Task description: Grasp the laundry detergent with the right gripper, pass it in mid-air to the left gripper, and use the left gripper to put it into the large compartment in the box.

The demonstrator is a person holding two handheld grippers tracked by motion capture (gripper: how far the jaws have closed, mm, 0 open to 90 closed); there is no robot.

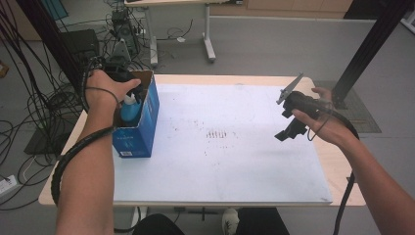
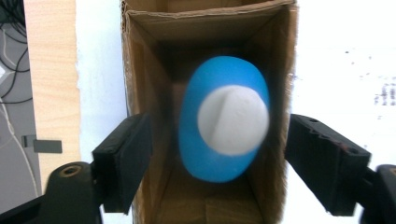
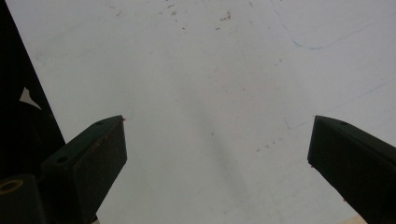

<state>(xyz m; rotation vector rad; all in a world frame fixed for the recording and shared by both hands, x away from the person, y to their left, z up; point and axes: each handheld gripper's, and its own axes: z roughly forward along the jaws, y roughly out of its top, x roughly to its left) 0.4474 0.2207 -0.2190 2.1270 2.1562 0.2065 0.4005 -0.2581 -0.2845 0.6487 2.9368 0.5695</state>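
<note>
The left gripper hangs over the open top of the box. Its jaws stand apart outside the box walls and press on nothing. The bottle, blue with a white cap, stands upright inside the box, clear of both pads. In the left gripper view the cardboard walls leave narrow room on either side of the bottle.

The right gripper hangs above the mat near the table's right edge, jaws wide with nothing between them.

The box stands at the mat's left edge, close to the table rim. The mat between the two grippers lies open. Print on the box front is too small to read.
</note>
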